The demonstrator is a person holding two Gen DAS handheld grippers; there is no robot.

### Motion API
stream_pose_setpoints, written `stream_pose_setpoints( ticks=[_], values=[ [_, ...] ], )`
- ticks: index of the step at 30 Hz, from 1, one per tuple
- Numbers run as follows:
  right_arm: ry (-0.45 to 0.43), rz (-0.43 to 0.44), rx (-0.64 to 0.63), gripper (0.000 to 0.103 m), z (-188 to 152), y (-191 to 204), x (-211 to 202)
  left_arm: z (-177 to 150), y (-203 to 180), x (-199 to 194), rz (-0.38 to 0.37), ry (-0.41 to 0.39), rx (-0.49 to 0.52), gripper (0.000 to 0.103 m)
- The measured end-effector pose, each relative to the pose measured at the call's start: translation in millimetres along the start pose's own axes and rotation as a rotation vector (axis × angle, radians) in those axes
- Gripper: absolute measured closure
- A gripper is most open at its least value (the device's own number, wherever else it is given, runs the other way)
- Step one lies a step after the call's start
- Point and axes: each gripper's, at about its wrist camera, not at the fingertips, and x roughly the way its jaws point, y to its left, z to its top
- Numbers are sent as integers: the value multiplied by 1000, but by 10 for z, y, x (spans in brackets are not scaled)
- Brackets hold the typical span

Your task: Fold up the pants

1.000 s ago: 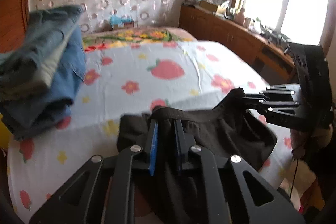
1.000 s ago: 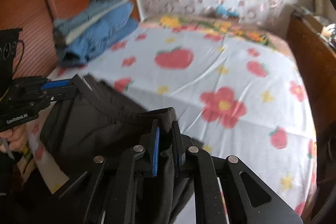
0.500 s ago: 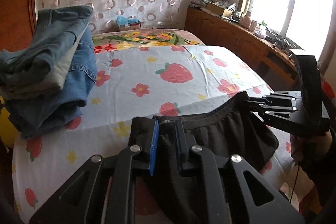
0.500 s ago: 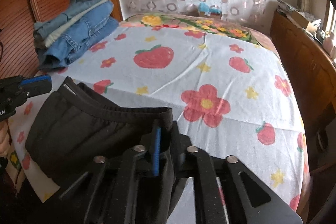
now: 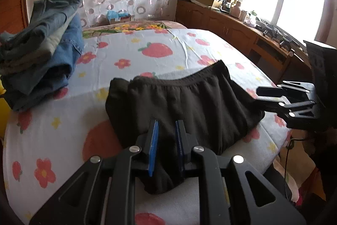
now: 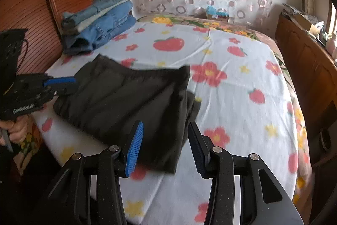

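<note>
Black pants (image 5: 185, 102) flat on bed (image 6: 242, 81), waistband toward 12 o'clock, laid for folding | right hand-held gripper (image 6: 166, 147) just opening, clear of cloth | left hand-held gripper (image 5: 167, 140) narrow, grip unclear | jeans (image 5: 40, 50) stacked at 10 o'clock

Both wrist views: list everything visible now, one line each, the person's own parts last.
black elastic-waist pants: one, black, flat on the bed's near edge
flower-and-strawberry bedsheet: one, white with red and yellow prints, covering the bed
stack of folded denim jeans: one stack, blue, far left corner of the bed
wooden sideboard: one, brown, under the window, cluttered
small cardboard box: one, with teal contents, behind the bed
left hand-held gripper: one, black with blue pads, over the pants, narrowly apart
right hand-held gripper: one, black with blue pads, jaws just opened, pants released
hand: one, holding the left gripper's handle
</note>
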Motion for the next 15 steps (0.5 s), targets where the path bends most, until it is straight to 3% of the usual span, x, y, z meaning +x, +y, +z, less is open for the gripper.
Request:
stream_pose_setpoints(
  ticks=[10,14,15],
  values=[
    [42,27,24,61,-273,-36,42,-67,12,151,20,37,2,88],
    [35,83,13,88,-292,-46,42,-80,35,189,20,40,-9,88],
    [29,96,9,90,-297,-52,27,-83,40,197,20,42,-11,88]
  ],
)
